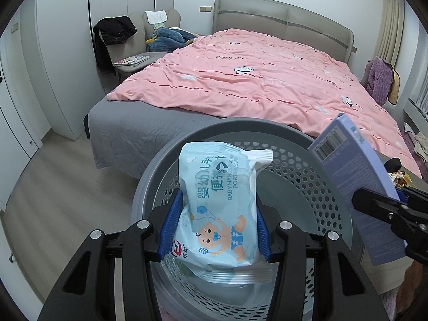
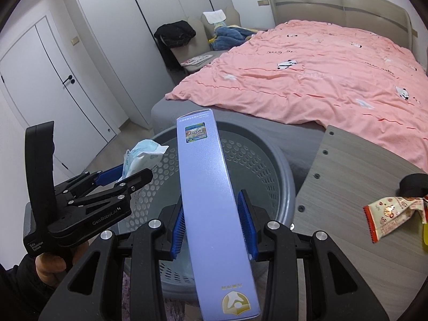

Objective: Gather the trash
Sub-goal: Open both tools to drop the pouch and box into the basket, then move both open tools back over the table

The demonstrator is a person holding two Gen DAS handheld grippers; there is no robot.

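Observation:
My left gripper (image 1: 218,203) is shut on a light blue pack of baby wipes (image 1: 222,187), its blue pads pressing both sides. The pack hangs over the mouth of a grey perforated basket (image 1: 240,129). My right gripper (image 2: 212,210) is shut on a long lavender carton (image 2: 208,171), which tilts up over the same basket (image 2: 270,149). In the right wrist view the left gripper (image 2: 128,172) and the wipes pack (image 2: 145,155) sit at the left of the basket. In the left wrist view the carton (image 1: 355,182) and the right gripper (image 1: 382,199) sit at the right.
A grey wood-grain table (image 2: 347,187) stands right of the basket, with a crumpled red-and-white snack wrapper (image 2: 393,214) and a black object (image 2: 414,180) on it. Behind the basket is a bed with a pink duvet (image 1: 254,80). A chair with clothes (image 1: 117,32) stands by the wardrobe.

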